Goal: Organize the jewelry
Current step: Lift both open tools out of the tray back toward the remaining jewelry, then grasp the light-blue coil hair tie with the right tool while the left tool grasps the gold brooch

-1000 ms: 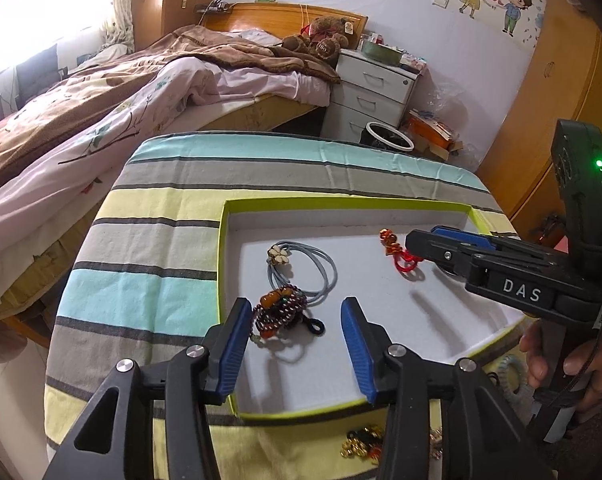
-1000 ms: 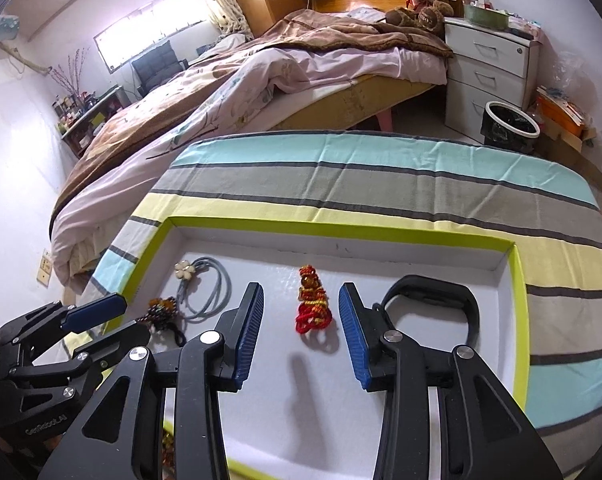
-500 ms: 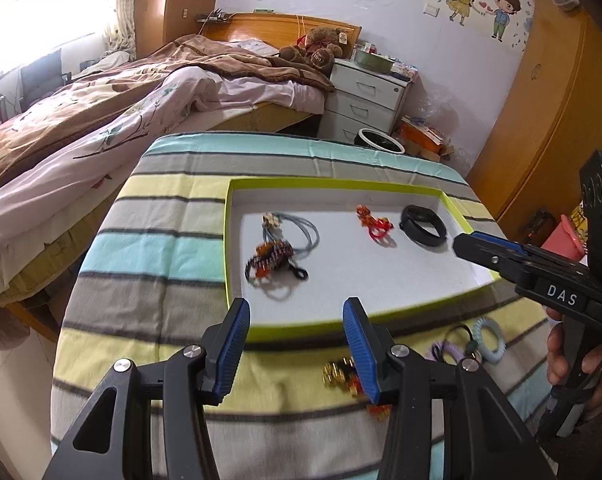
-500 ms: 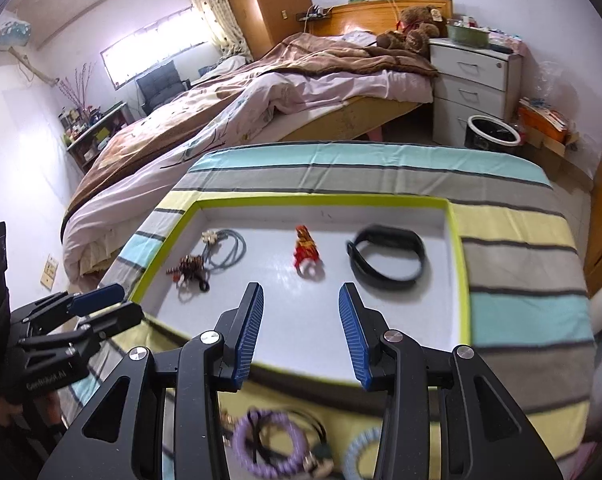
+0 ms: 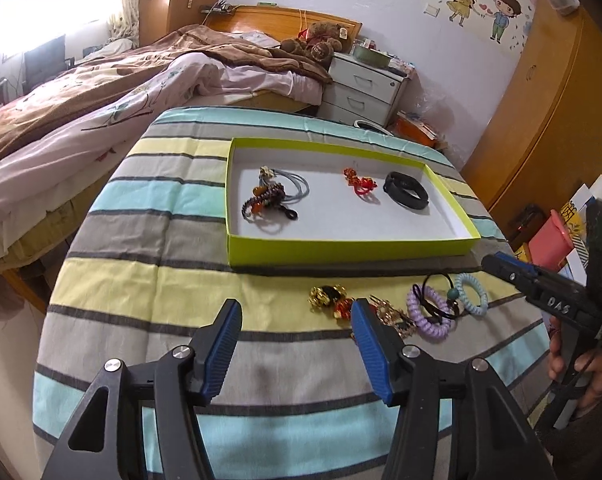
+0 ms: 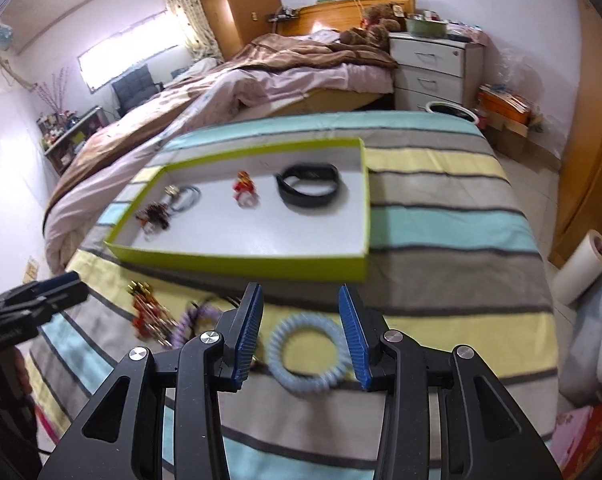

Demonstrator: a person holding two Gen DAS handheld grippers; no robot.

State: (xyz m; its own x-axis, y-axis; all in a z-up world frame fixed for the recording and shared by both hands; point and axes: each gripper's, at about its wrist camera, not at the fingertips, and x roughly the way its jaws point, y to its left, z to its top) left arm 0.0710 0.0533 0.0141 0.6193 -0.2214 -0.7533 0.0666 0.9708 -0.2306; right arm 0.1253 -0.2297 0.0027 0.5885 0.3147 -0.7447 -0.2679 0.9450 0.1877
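A lime-edged tray (image 5: 341, 246) (image 6: 237, 260) on the striped cloth holds a beaded bracelet (image 5: 263, 200), a grey cord (image 5: 297, 184), a red knot charm (image 5: 359, 184) (image 6: 243, 188) and a black band (image 5: 405, 196) (image 6: 307, 186). In front of the tray lie a gold and red trinket (image 5: 329, 298) (image 6: 147, 312), a purple coil tie (image 5: 427, 314) and a pale blue coil tie (image 5: 471, 294) (image 6: 305, 354). My left gripper (image 5: 297, 344) hovers near the trinket, its jaws opening and empty. My right gripper (image 6: 301, 328) is open above the pale blue coil tie, not touching it.
The striped table (image 5: 149, 292) stands beside a bed (image 5: 101, 92) with a brown blanket. A white drawer unit (image 5: 365, 92) and a wooden wardrobe (image 5: 549, 112) are behind. A hand (image 5: 581, 368) holds the right gripper's handle. A pink bin (image 5: 549, 240) sits at the right.
Both grippers have pulled back from over the tray to the near cloth, so the loose pieces in front of the tray have come into view. The left jaws have widened.
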